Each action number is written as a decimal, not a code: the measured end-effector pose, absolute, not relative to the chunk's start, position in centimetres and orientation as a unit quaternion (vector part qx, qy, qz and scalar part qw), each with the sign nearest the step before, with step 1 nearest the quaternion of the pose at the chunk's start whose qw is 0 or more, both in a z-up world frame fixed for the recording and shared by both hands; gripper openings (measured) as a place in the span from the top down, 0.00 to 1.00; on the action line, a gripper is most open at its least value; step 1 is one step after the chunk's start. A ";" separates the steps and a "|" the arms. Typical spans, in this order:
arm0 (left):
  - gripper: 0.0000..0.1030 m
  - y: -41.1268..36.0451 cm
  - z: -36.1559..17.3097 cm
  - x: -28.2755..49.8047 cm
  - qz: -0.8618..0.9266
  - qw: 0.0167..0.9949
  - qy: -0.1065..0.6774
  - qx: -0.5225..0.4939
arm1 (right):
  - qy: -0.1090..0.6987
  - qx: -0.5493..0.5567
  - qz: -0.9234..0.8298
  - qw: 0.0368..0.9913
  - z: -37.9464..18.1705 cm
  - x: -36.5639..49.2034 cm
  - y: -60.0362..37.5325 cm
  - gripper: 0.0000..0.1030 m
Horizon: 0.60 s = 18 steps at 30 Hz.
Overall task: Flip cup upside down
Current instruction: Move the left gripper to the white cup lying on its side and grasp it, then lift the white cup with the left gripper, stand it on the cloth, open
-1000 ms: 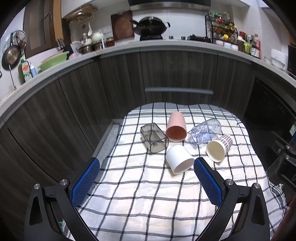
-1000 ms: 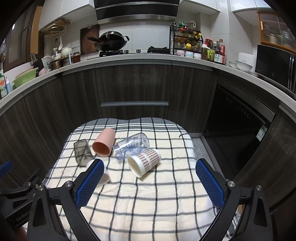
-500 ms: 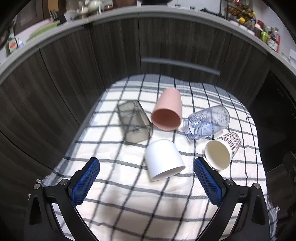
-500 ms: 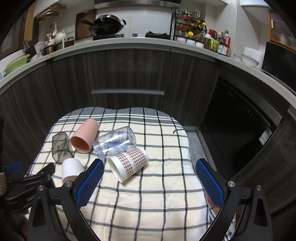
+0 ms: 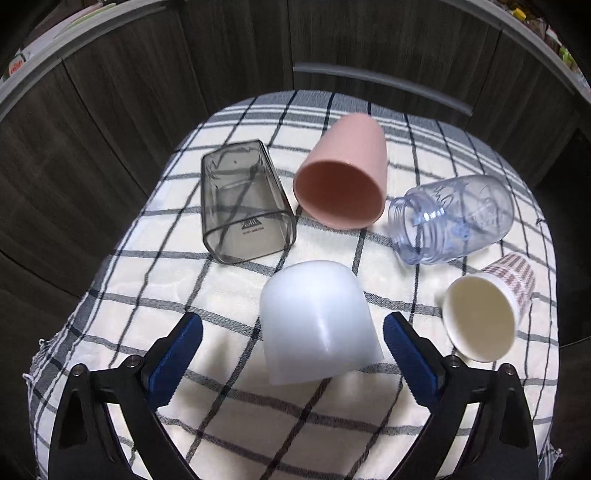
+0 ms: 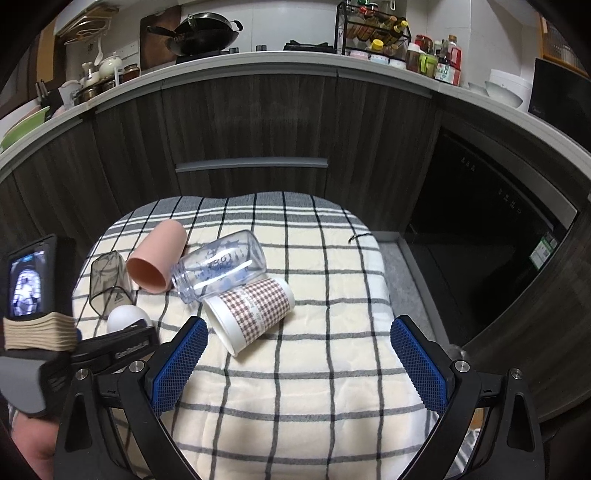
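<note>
Several cups lie on their sides on a checked cloth [image 5: 332,424]. A white cup [image 5: 319,319] lies between the open fingers of my left gripper [image 5: 291,347], its mouth toward the camera; the pads do not touch it. Behind it lie a grey square tumbler [image 5: 243,203], a pink cup [image 5: 343,177], a clear glass jar [image 5: 454,221] and a checked paper cup [image 5: 484,310]. My right gripper [image 6: 299,354] is open and empty, just in front of the paper cup [image 6: 255,314]. The white cup [image 6: 127,317] shows partly behind the left gripper there.
Dark cabinet fronts [image 6: 251,122] curve behind the cloth-covered table, with a handle bar [image 6: 251,166]. A dishwasher front [image 6: 480,229] is at the right. The counter above holds a wok [image 6: 203,35] and bottles [image 6: 436,59]. The cloth's edges drop off left and right.
My left gripper has moved forward and down, so the white cup now sits between its fingers. The right gripper has come slightly closer to the paper cup. The cups have not moved.
</note>
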<state>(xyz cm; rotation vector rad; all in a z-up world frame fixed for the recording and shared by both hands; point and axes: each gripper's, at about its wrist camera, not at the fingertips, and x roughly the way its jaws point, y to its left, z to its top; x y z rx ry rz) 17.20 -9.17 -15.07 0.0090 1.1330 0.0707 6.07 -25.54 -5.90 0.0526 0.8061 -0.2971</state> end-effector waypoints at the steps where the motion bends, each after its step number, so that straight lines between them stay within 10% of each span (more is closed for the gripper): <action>1: 0.07 -9.2 -15.4 17.4 0.032 0.840 0.541 0.004 | 0.394 0.028 -0.142 0.908 -6.1 6.1 -25.5 0.03; 8: 0.31 -9.7 -17.3 18.3 0.012 0.825 0.565 -0.005 | 0.408 0.040 -0.138 0.902 -7.3 6.2 -25.2 0.03; 18: 0.33 -10.0 -16.7 16.7 -0.002 0.834 0.552 0.011 | 0.414 0.049 -0.135 0.899 -7.4 5.7 -25.3 0.03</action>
